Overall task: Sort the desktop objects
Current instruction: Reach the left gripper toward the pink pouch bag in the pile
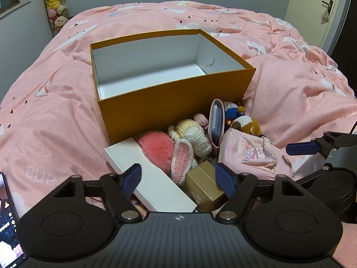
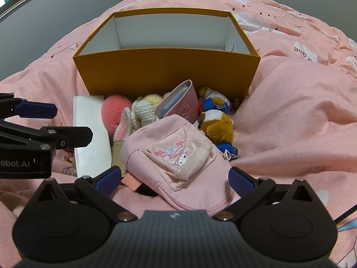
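Note:
An orange box (image 1: 169, 102), white inside and empty, stands open on the pink bed. A pile lies against its near wall: a long white box (image 1: 154, 178), a pink pompom (image 1: 156, 151), a crocheted bunny (image 1: 189, 143), a gold box (image 1: 203, 185), a pink card wallet (image 1: 216, 122), a brown plush bear (image 2: 216, 125) and a pink pouch (image 2: 178, 156). My left gripper (image 1: 178, 179) is open above the white and gold boxes. My right gripper (image 2: 174, 179) is open wide, with the pouch's near end low between its fingers; neither pad visibly presses it.
The rumpled pink duvet (image 1: 55, 116) covers the whole bed and rises in a fold to the right of the box. A lit phone (image 1: 6, 212) lies at the lower left. Plush toys (image 1: 55, 2) hang on the far wall, and a door (image 1: 316, 6) is at the far right.

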{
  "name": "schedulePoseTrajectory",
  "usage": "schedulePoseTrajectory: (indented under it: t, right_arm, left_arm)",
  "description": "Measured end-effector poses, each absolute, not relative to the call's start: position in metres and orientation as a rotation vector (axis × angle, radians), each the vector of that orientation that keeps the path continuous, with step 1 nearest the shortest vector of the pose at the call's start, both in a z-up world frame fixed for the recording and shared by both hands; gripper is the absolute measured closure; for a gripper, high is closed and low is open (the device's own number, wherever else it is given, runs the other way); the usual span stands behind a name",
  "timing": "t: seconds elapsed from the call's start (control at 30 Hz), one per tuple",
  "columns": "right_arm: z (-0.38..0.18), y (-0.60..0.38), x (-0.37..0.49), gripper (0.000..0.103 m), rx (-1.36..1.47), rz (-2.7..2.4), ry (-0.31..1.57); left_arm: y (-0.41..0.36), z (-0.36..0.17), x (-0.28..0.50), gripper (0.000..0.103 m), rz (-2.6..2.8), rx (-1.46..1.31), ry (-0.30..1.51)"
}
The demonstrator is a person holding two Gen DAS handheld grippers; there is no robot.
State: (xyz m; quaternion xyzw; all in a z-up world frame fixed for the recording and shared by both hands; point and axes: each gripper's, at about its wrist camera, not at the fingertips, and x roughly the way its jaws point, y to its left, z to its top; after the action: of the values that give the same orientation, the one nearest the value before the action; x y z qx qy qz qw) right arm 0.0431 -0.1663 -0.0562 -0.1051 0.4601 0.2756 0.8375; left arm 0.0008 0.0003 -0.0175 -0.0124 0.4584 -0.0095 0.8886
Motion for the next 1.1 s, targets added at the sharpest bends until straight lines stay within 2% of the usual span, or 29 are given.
schedulePoseTrajectory:
  t: [0.13,0.3,0.53,0.63,0.77,1.03,1.1]
  right_arm:
    - [-0.055,-0.167,0.042,0.001,-0.218,0.59,0.965]
    - [-0.045,-0.177,0.046,0.004,-0.169,0.61,0.928]
    - [-0.029,-0.199,0.068,0.032,-0.108,0.628,0.969]
    - [-0.039,-0.211,0.082,0.037,-0.037,0.61,1.069]
    - [-0.055,-0.22,0.093,0.036,0.063,0.619,1.174]
    - [-0.079,-0.218,0.106,0.018,0.123,0.648,1.274]
    - [-0.084,-0.22,0.11,0.017,0.148,0.637,1.298]
  left_arm:
    - [0.005,-0.016,0.0,0.032,-0.021,-0.054,0.942]
    - [0.019,-0.01,0.0,0.032,-0.015,-0.094,0.918]
    - [0.052,-0.006,0.006,0.037,0.025,-0.152,0.947]
    - [0.061,-0.011,0.01,0.037,0.013,-0.208,0.982]
    - [0.056,-0.013,0.014,0.037,-0.005,-0.169,0.984]
    - [0.039,-0.017,0.027,0.037,-0.047,-0.107,1.005]
    - [0.036,-0.019,0.029,0.037,-0.052,-0.092,1.016]
